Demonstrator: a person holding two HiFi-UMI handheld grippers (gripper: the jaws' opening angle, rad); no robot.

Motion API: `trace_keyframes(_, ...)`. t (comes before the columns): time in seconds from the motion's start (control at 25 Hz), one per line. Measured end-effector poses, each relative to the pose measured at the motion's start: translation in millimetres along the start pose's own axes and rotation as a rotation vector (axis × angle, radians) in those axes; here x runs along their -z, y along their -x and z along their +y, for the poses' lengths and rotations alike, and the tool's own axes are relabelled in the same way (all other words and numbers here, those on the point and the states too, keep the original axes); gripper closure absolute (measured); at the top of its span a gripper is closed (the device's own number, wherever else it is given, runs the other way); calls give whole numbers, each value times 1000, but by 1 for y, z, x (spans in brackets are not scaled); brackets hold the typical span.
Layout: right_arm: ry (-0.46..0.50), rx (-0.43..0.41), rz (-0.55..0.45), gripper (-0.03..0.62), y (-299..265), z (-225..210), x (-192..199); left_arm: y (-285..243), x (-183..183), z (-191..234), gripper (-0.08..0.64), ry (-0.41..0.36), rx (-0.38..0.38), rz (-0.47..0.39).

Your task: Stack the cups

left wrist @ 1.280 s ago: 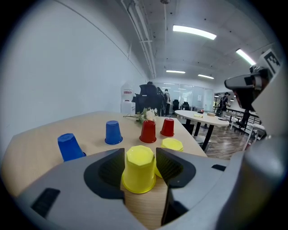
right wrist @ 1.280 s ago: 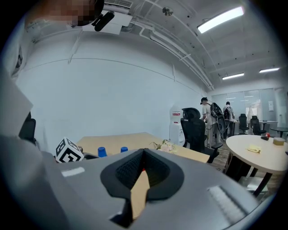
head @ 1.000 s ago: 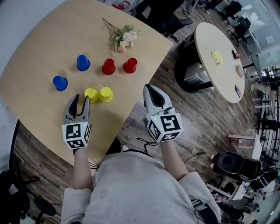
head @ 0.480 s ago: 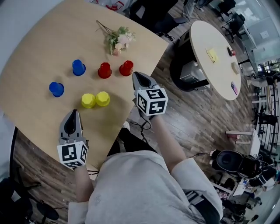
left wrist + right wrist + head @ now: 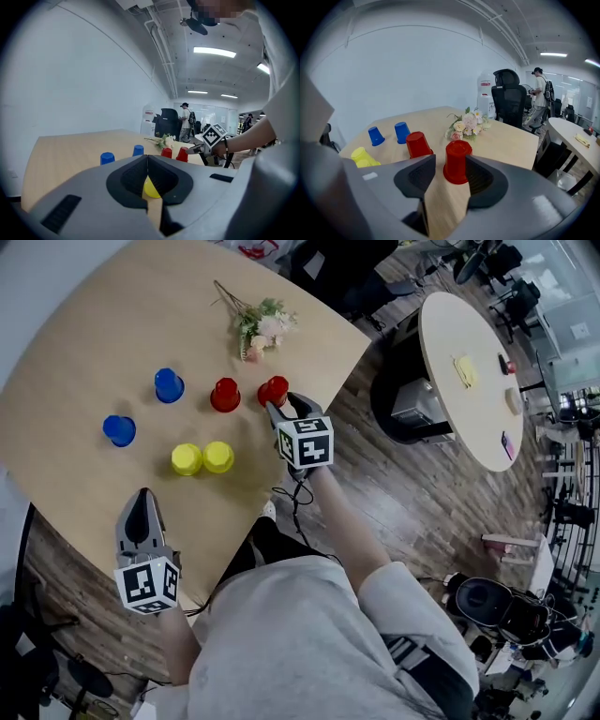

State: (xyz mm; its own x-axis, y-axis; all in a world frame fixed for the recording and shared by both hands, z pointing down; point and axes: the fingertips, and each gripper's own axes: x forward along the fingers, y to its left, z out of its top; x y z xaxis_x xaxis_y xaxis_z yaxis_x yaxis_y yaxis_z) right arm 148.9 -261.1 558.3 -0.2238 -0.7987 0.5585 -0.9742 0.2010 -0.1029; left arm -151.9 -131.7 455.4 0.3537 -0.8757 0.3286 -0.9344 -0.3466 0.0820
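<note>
Right gripper (image 5: 280,410), jaws just opening, spread either side of upturned red cup (image 5: 456,161) near table (image 5: 75,352) edge, cup ungripped. Left gripper (image 5: 141,502) closed, empty, short of yellow cups (image 5: 202,458).

Left gripper (image 5: 141,496) jaws together; right gripper (image 5: 281,405) jaws newly apart, red cup (image 5: 273,388) between.

I count 6 cups on the wooden table (image 5: 84,343). The 2 blue cups (image 5: 169,385) stand apart at the left, and the 2 yellow cups (image 5: 187,459) touch side by side. Past those are a left red cup (image 5: 225,395) and a right red cup (image 5: 273,390), with a flower bunch (image 5: 262,324) lying beyond. My right gripper (image 5: 284,407) has just been opening its jaws, and their tips sit at the right red cup. My left gripper (image 5: 142,495), jaws together and empty, hangs over the table's near edge.
</note>
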Motion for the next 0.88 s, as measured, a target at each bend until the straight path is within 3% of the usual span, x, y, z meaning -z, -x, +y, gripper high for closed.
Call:
trace_keyframes(0.28,17,85,-24,356,-21,-17,-8,10,7,10,551,11,-75,26)
trace_keyframes(0.52,32,93,-10,345,-36,-23,-10,11,8,10,551,8,-90,39)
trace_keyframes(0.88,33,-19,-47,371,6,8,-13,-4,-3,3,551,0,-54,18)
